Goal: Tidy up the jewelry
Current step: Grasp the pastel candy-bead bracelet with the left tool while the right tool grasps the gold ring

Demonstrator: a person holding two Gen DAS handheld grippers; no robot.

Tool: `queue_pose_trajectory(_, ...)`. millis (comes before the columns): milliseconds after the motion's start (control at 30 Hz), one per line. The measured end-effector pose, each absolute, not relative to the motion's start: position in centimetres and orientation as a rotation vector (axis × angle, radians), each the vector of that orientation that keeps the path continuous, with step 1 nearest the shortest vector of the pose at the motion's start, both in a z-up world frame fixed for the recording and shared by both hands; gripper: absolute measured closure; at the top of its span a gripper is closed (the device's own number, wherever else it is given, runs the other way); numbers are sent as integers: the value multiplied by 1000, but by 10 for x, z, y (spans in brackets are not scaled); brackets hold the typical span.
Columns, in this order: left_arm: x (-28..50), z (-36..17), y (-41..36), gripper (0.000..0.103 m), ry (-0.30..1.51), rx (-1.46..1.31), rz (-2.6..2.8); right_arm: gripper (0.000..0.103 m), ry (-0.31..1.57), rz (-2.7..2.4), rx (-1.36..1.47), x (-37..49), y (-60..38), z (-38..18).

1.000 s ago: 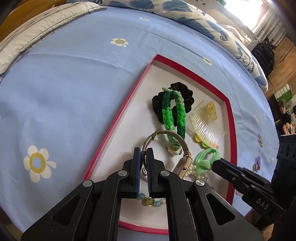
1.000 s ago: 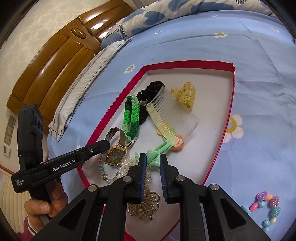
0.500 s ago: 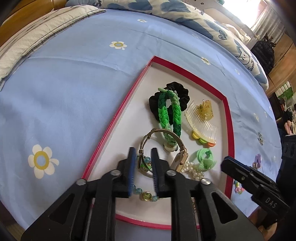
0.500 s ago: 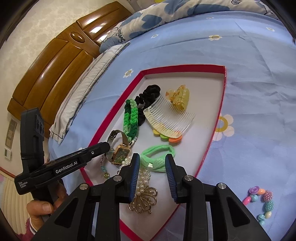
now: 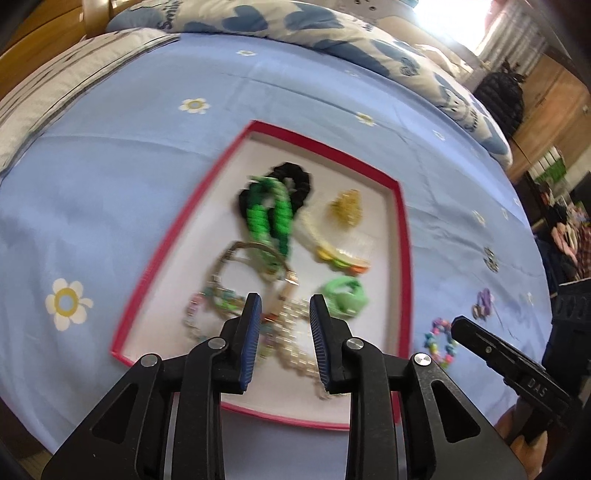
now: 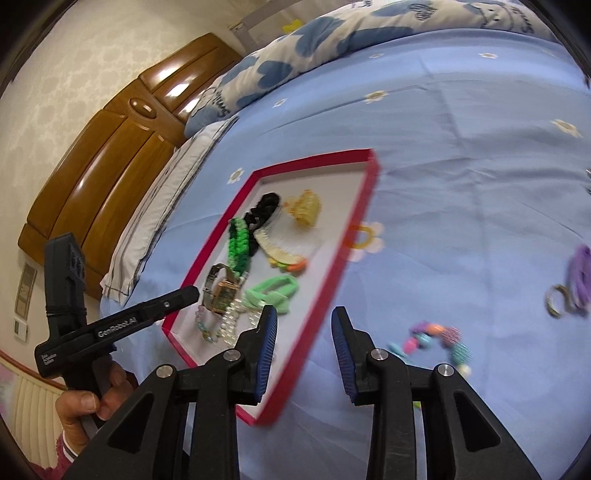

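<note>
A red-rimmed tray [image 5: 404, 258] [image 6: 325, 280] lies on the blue bedspread. It holds a green braided band [image 5: 271, 218], a black scrunchie [image 5: 295, 181], a clear comb [image 6: 291, 236], a watch [image 6: 221, 295], pearls [image 5: 295, 332], a bead bracelet [image 5: 207, 306] and a light green hair tie [image 5: 343, 295] [image 6: 273, 291]. My left gripper [image 5: 285, 314] is open and empty above the tray's near end. My right gripper [image 6: 303, 325] is open and empty over the tray's right rim. A colourful bead bracelet [image 6: 432, 336] [image 5: 439, 339], a purple hair tie [image 6: 580, 277] and a ring [image 6: 556, 295] lie on the bedspread right of the tray.
Pillows [image 5: 295, 22] and a wooden headboard [image 6: 110, 155] lie beyond the tray. The bed's near edge [image 5: 92, 435] runs just below the tray. A dark bag [image 5: 498, 96] stands at the far right.
Both grippers have opened and pulled back from the tray. The left let go of the bead bracelet, the right let go of the light green hair tie; both lie in the tray. The right has swung right.
</note>
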State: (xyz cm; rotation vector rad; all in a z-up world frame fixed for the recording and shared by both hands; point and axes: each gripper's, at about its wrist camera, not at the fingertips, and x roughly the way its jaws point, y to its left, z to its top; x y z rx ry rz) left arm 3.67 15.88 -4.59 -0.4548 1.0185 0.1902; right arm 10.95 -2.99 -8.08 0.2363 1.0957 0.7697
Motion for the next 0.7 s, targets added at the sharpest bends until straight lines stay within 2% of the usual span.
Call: queue_pose_trajectory(700,47,-36,47,78,1058,-342,-20,67,1061,562,335,111,-145,-91)
